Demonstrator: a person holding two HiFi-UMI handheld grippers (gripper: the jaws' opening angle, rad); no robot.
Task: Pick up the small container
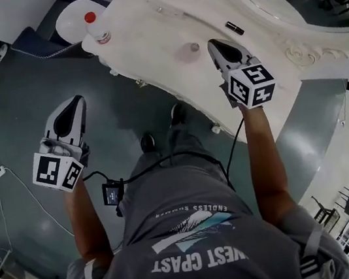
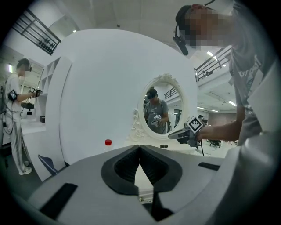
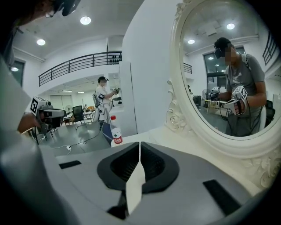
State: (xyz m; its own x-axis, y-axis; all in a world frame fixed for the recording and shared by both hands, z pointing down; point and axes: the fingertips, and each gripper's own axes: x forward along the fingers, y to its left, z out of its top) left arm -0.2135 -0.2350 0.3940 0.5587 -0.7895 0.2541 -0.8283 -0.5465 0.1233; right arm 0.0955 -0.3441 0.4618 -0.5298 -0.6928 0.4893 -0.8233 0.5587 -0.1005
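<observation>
Container (image 1: 193, 47) on counter (image 1: 156, 32), not yet lifted. Right gripper (image 1: 211, 44) just beside it, jaws clenched and empty; left gripper (image 1: 79, 100) likewise, off the counter.

Right hand-held gripper (image 1: 214, 45) hung over the white desk (image 1: 146, 47), tips together, nothing between them. Small container (image 1: 193, 47) stood just left of its tip. Black tube (image 1: 234, 27) lay beyond the tip, toward the mirror frame (image 1: 296, 52). Red-capped bottle (image 1: 95, 28) stood well left, at the desk edge. Left hand-held gripper (image 1: 77, 102) hung over the floor (image 1: 8, 97), off the desk.
</observation>
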